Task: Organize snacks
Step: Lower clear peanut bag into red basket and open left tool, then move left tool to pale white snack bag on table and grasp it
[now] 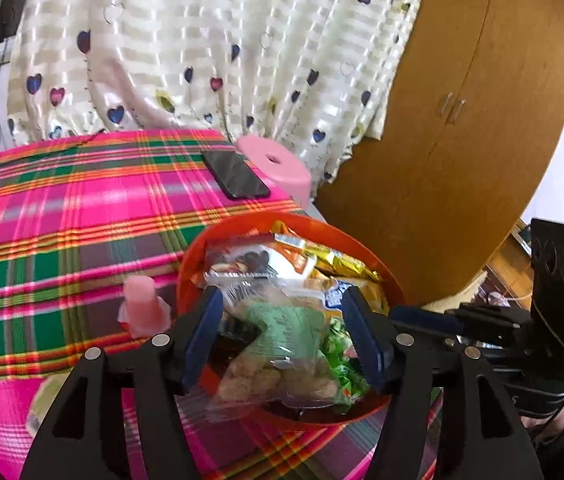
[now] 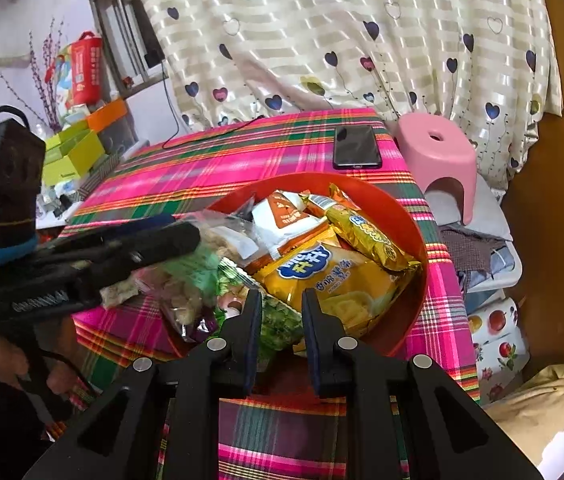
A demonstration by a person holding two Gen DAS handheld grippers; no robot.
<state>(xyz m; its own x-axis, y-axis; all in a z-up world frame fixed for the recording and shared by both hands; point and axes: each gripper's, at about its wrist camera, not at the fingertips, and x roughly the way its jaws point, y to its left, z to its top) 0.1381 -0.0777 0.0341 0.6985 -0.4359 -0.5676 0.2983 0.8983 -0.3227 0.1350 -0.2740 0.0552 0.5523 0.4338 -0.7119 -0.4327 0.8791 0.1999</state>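
Note:
An orange-red bowl (image 1: 389, 280) (image 2: 413, 236) full of snack packets sits on the plaid tablecloth. My left gripper (image 1: 282, 308) is open over the bowl, its fingers on either side of a clear bag of brown puffs with a green label (image 1: 278, 340); it also shows in the right wrist view (image 2: 186, 276). My right gripper (image 2: 282, 304) is open and empty at the bowl's near rim, above a green packet (image 2: 282, 320) and next to a yellow chip bag (image 2: 333, 280). A pink jelly cup (image 1: 144, 304) lies on the cloth left of the bowl.
A black phone (image 1: 236, 174) (image 2: 355, 146) lies at the table's far edge. A pink stool (image 2: 437, 160) stands beyond the right corner. A heart-print curtain (image 2: 341, 40) and wooden cabinet (image 1: 461, 120) are behind. Boxes (image 2: 74, 152) clutter the left.

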